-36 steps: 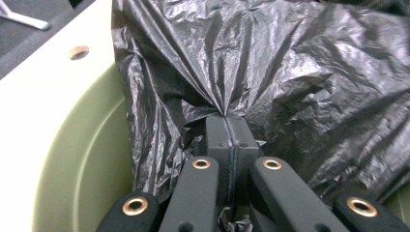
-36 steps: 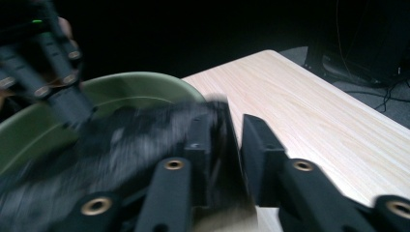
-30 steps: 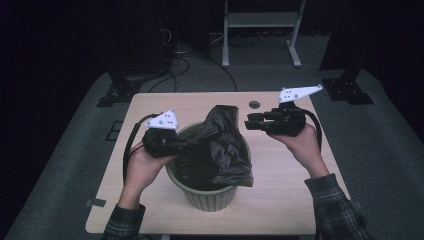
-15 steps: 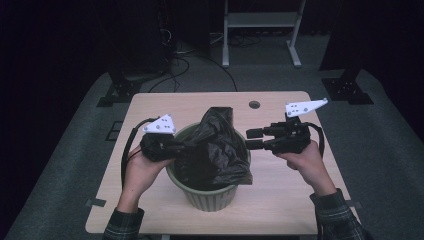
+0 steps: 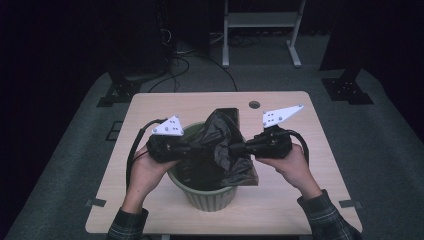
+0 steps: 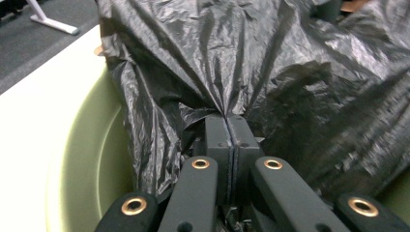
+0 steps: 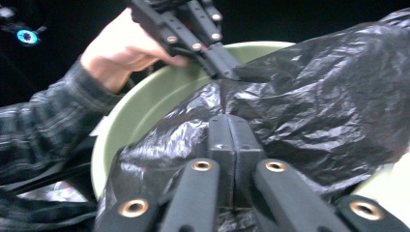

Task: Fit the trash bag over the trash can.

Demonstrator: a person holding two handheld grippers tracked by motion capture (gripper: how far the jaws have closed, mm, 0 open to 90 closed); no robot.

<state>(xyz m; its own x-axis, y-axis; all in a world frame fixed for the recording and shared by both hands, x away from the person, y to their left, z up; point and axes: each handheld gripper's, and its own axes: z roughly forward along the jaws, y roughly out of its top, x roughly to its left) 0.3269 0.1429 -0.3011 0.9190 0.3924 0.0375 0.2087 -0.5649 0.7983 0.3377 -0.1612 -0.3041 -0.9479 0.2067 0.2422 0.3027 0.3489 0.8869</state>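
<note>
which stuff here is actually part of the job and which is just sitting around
In use:
black bin bag
green bin
left gripper, shut on the bag
right gripper, shut on the bag

Just there:
table
metal stand behind it
floor cables

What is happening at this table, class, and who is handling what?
A person holds a hand-held gripper in each hand over a round pale-green plastic bin on the light wooden table. The left hand-held gripper and the right hand-held gripper are each shut on a fold of the crinkled black plastic bin bag. The bag sits bunched, partly inside the bin and partly draped over its rim, not yet spread open.
</note>
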